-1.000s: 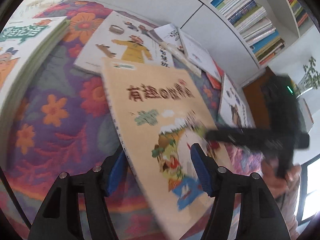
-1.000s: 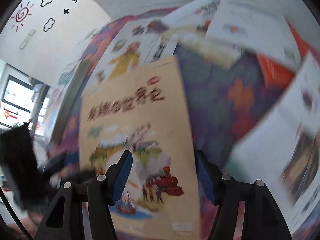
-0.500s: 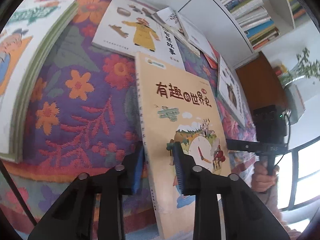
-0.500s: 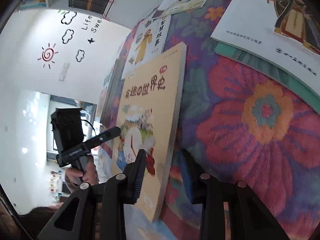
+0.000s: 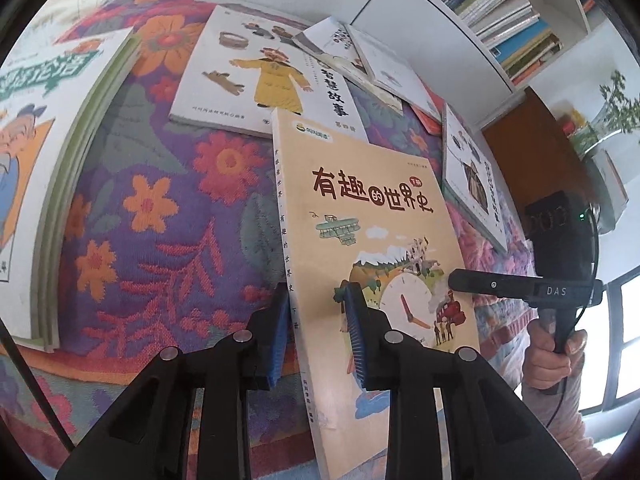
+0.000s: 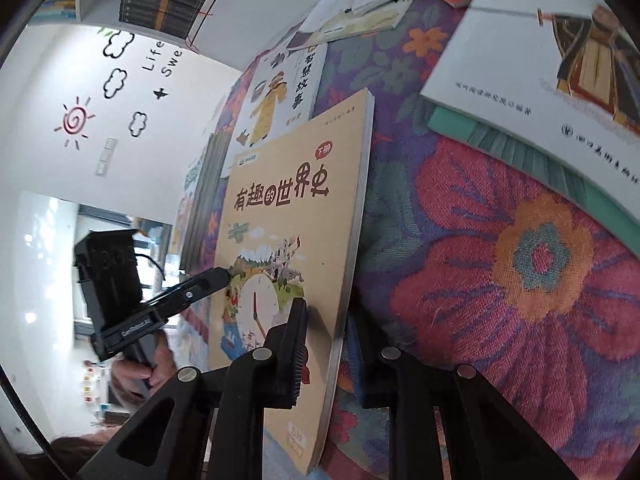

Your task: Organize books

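From the left wrist, the left gripper (image 5: 320,332) is clamped on the spine edge of the tan book (image 5: 372,248), which lies partly raised off the floral cloth (image 5: 132,220) among other books; the right gripper (image 5: 454,278) reaches in from the far edge. From the right wrist, the right gripper (image 6: 332,328) has just been closing and now pinches the book's (image 6: 288,216) page edge, with the left gripper (image 6: 224,274) across from it. I'd say the 2 should lift together, level and slowly, so the thin cover neither bends nor slips out.
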Motion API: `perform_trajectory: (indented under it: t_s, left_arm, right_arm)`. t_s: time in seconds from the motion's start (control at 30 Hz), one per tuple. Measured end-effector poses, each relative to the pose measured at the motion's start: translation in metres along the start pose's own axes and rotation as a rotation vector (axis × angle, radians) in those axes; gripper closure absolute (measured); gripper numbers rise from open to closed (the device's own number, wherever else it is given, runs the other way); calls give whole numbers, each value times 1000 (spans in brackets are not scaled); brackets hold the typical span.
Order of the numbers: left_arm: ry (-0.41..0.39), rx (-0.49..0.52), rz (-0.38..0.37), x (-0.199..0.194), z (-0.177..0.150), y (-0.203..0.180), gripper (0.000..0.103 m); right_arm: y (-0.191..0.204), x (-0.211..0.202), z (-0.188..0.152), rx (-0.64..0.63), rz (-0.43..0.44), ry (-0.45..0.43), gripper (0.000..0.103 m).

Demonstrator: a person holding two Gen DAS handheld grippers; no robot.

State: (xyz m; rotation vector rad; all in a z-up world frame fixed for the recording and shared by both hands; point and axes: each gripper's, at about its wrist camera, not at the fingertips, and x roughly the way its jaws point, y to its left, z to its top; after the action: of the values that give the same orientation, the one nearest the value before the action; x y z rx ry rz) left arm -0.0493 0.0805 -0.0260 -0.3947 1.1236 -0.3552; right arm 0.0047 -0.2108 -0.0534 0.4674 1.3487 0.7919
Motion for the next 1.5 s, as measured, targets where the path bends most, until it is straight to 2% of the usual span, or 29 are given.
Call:
perform_trajectory:
  t_s: [0.1, 0.3, 0.6, 1.03, 1.23, 1.5]
  left_arm:
    - [5, 6, -4, -2, -1, -1, 80]
    - [1, 60, -3, -11, -3, -13, 80]
    - [-41, 115, 31, -23, 0, -27, 80]
    - [-89, 125, 24, -52, 5, -22, 79]
    - [-133, 97, 14, -71, 13, -4, 78]
    - [-173, 116, 29, -107, 29, 20, 77]
  right_arm:
    - [13, 0, -1, -40, -73, -3, 84]
    - [22, -6, -4, -68, -142, -4, 83]
    - [45, -22, -11, -108, -195, -40, 83]
    - [76, -27, -8, -101, -206, -53, 83]
    - [101, -22, -3, -118, -203, -45, 83]
    - [148, -7, 12, -146, -207, -48, 83]
